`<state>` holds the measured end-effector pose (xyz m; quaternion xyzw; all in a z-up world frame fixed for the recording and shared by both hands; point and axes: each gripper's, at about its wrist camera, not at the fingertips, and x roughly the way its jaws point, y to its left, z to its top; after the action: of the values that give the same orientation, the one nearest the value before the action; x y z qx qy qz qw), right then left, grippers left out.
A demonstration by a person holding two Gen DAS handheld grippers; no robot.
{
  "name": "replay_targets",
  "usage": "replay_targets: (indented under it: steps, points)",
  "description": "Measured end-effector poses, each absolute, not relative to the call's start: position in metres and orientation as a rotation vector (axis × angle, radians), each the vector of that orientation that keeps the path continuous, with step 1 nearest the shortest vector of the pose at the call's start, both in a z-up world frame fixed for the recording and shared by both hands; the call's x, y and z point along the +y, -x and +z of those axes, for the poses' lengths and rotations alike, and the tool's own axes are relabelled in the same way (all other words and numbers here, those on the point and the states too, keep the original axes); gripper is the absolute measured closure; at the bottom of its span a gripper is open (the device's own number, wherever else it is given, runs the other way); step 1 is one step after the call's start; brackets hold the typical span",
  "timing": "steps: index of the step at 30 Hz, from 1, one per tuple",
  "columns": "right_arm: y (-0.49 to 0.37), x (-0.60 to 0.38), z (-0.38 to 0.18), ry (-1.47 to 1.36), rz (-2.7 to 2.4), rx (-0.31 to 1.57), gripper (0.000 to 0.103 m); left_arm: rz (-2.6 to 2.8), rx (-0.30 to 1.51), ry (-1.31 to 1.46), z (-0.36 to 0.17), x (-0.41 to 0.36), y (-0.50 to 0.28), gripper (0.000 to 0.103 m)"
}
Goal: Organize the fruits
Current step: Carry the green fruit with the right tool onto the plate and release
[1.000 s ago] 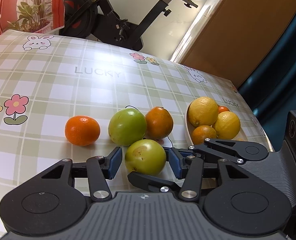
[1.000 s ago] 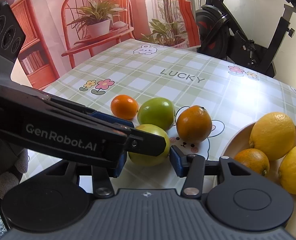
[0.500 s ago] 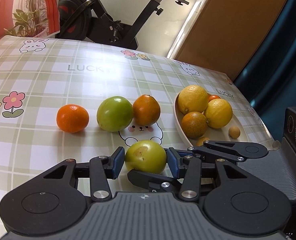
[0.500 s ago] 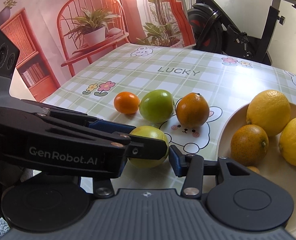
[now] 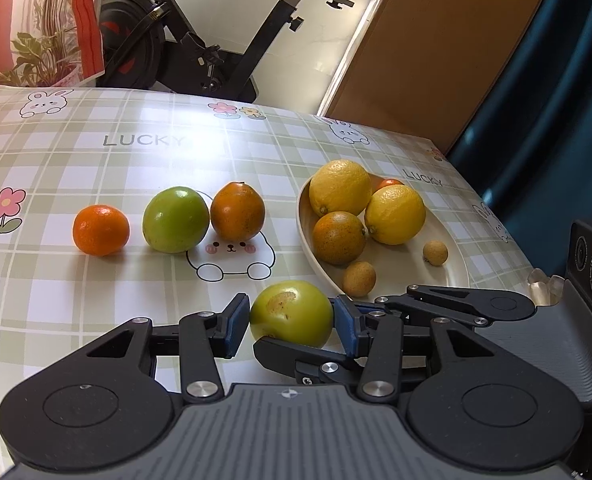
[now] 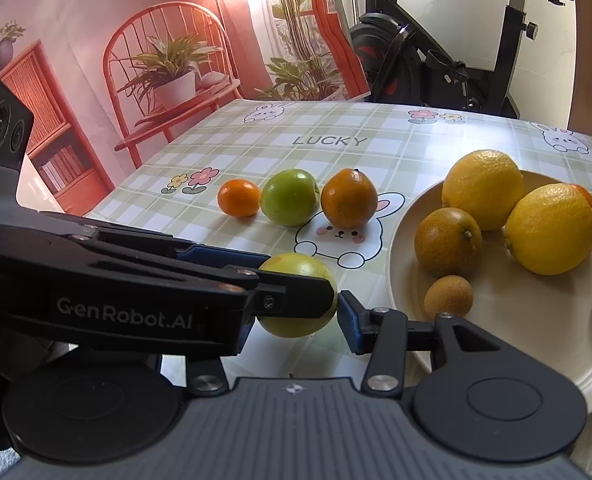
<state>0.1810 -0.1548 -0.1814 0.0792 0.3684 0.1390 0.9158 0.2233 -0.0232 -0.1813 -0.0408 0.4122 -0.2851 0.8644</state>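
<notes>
gripping a green fruit from both sides, the left gripper and right gripper cross at it, each set of blue pads narrowed onto its skin, so both hold the same fruit. it sits just off the near edge of the plate, over the checked tablecloth. on the plate lie two lemons, a speckled orange and two small tan fruits. further back a tangerine, another green fruit and an orange stand in a row, the last two touching.
</notes>
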Motion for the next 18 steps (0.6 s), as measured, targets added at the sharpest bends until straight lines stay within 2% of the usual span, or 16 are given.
replay_targets:
  steps: [18]
  points:
    - [-0.158,-0.185,-0.161,-0.186,0.22,0.685,0.055,-0.651,0.822,0.021,-0.16,-0.065,-0.212,0.054]
